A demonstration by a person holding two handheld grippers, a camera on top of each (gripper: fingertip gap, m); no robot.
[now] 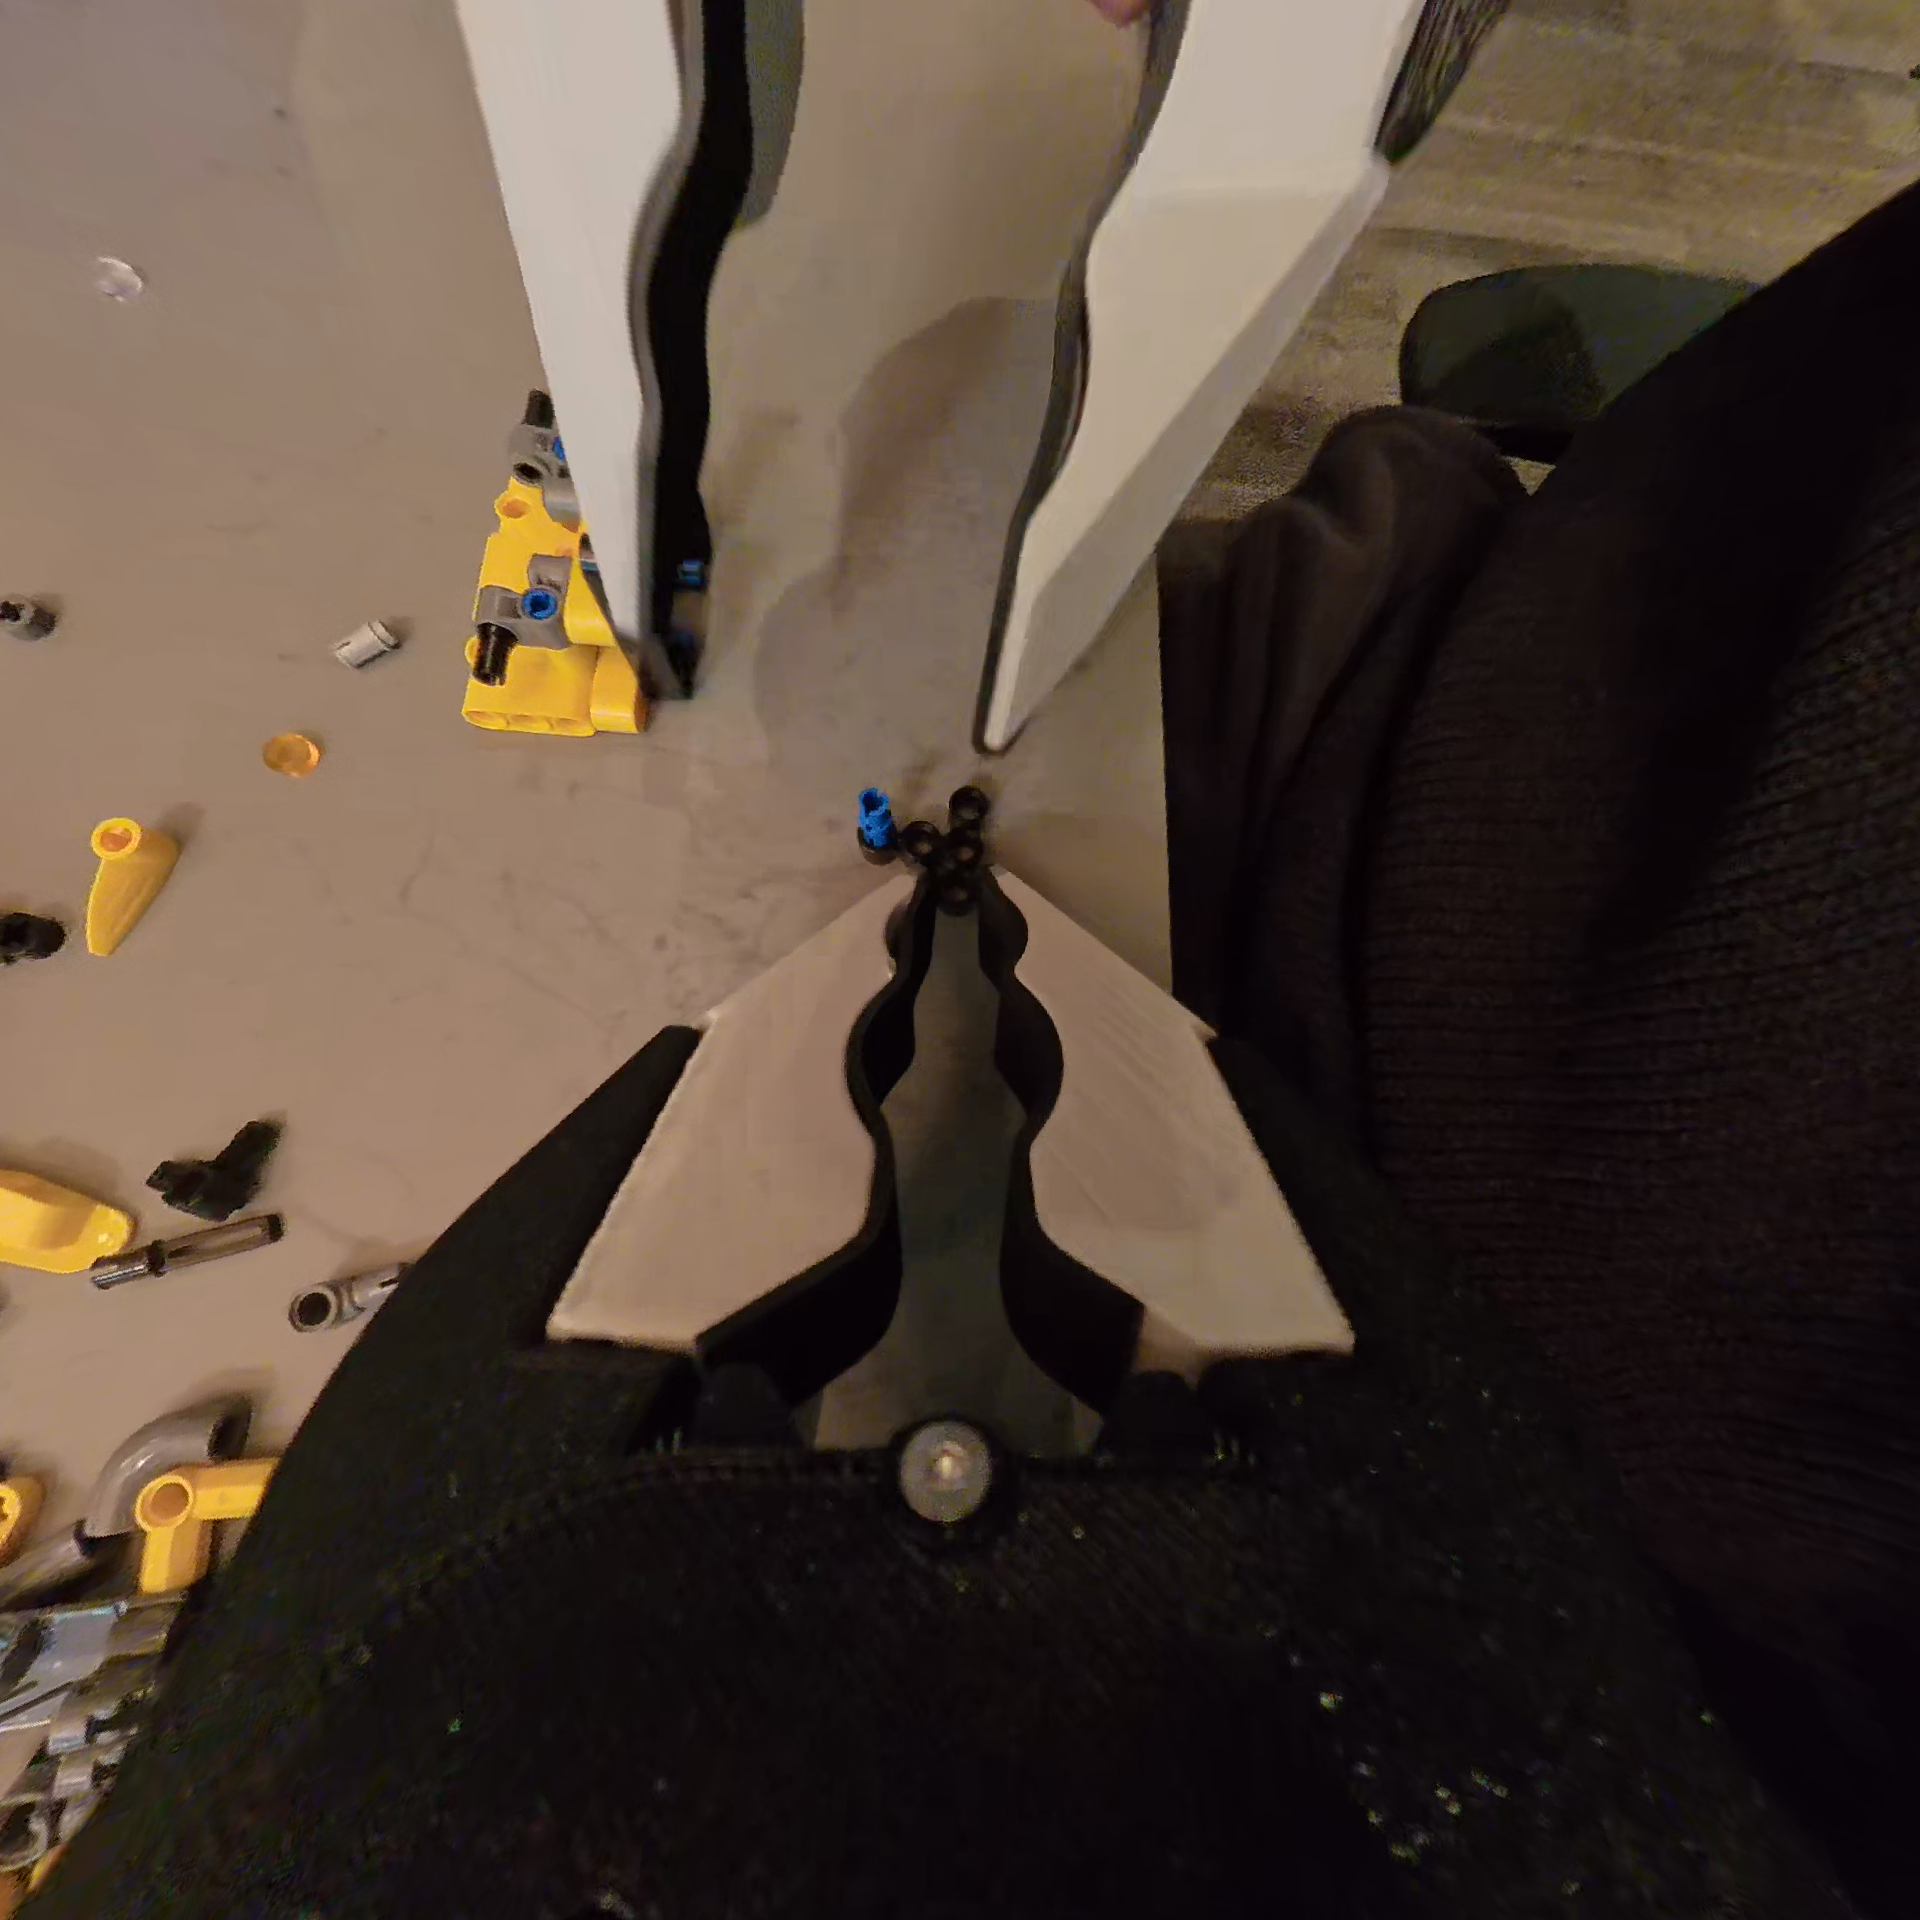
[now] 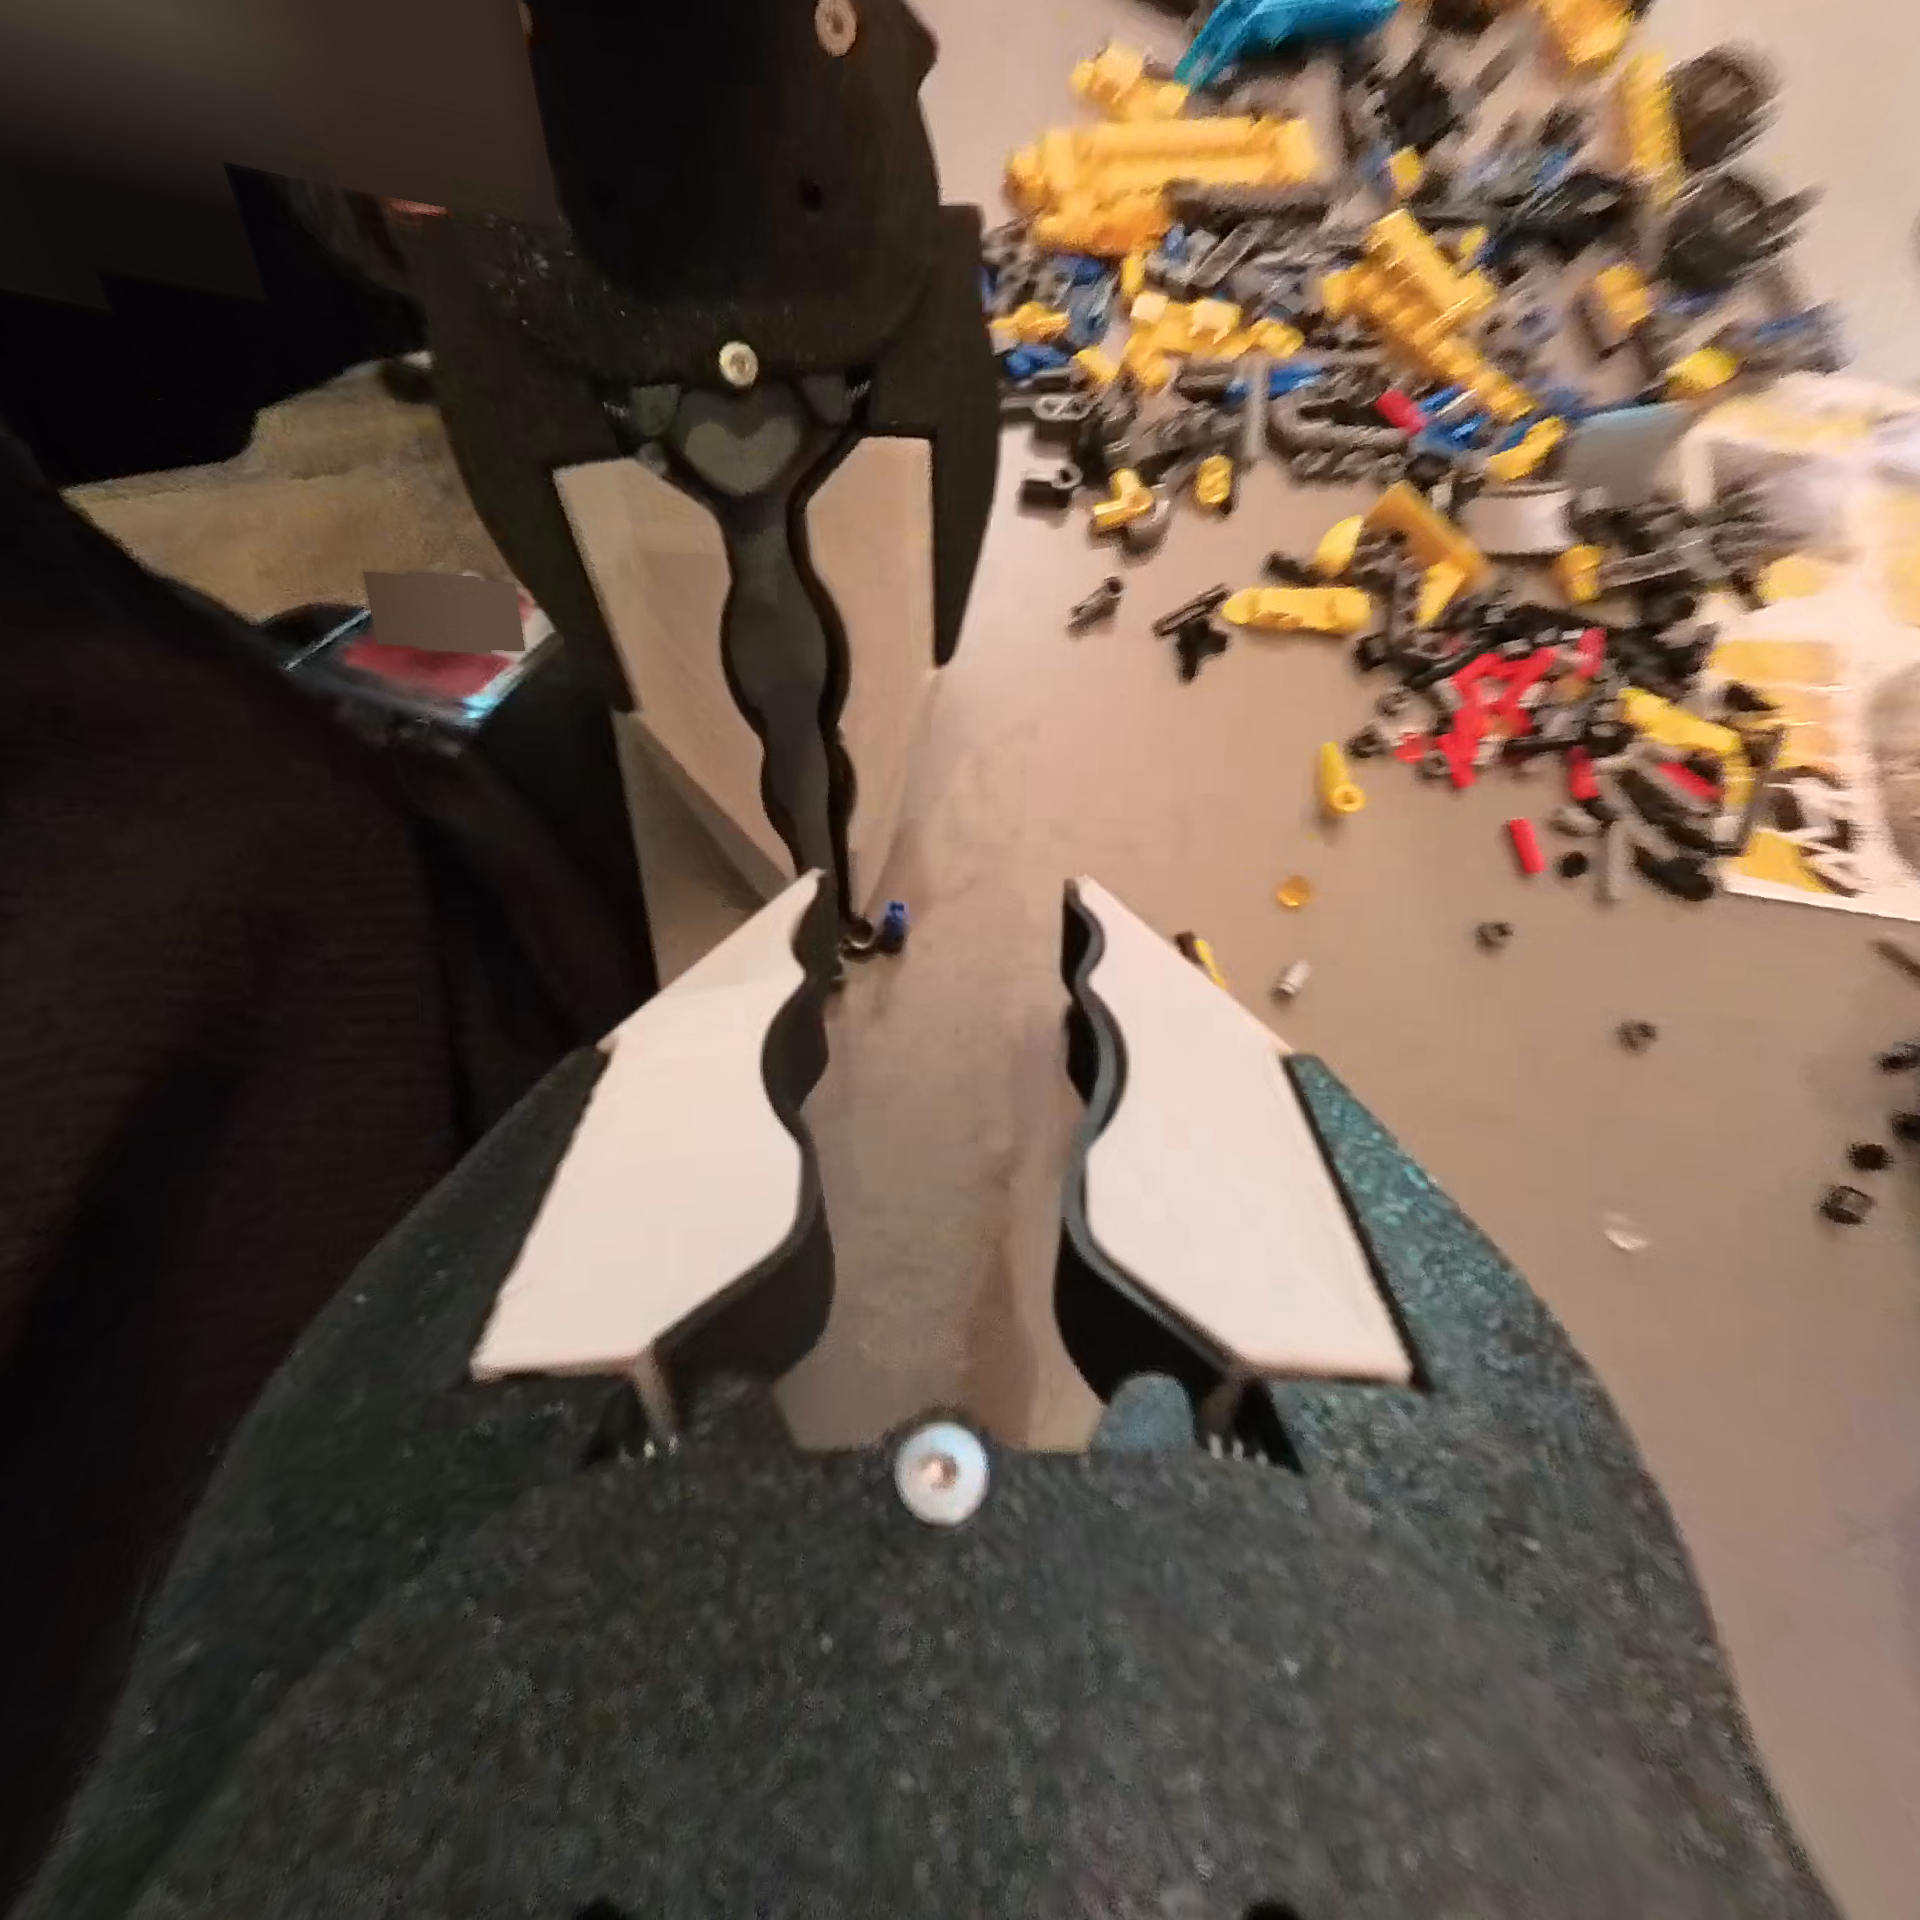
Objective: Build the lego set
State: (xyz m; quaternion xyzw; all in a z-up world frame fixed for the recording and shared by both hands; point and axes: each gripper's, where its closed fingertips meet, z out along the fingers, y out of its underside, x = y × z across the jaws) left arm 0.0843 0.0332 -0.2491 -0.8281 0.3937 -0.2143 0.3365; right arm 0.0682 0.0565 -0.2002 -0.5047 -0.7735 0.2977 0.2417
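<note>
My left gripper is shut on a small black holed piece with a blue pin stuck in its side. It holds the piece just above the grey table. My right gripper is open and empty, and faces the left one tip to tip. In the left wrist view the right gripper comes down from the top, its fingertips just beyond the black piece. In the right wrist view the left gripper hangs from the top with the blue pin at its tip. A yellow assembly lies outside one right finger.
A big pile of yellow, black, blue and red building pieces and a printed sheet lie at the far right. Loose pieces lie at the left: a yellow cone and an orange stud. A person's dark sleeve lies along the table edge. The left gripper's tips are roughly 6 centimeters from the right gripper's. The orange stud sits 9 centimeters or so from the ends of my right fingers. My right wrist view looks at it from another angle.
</note>
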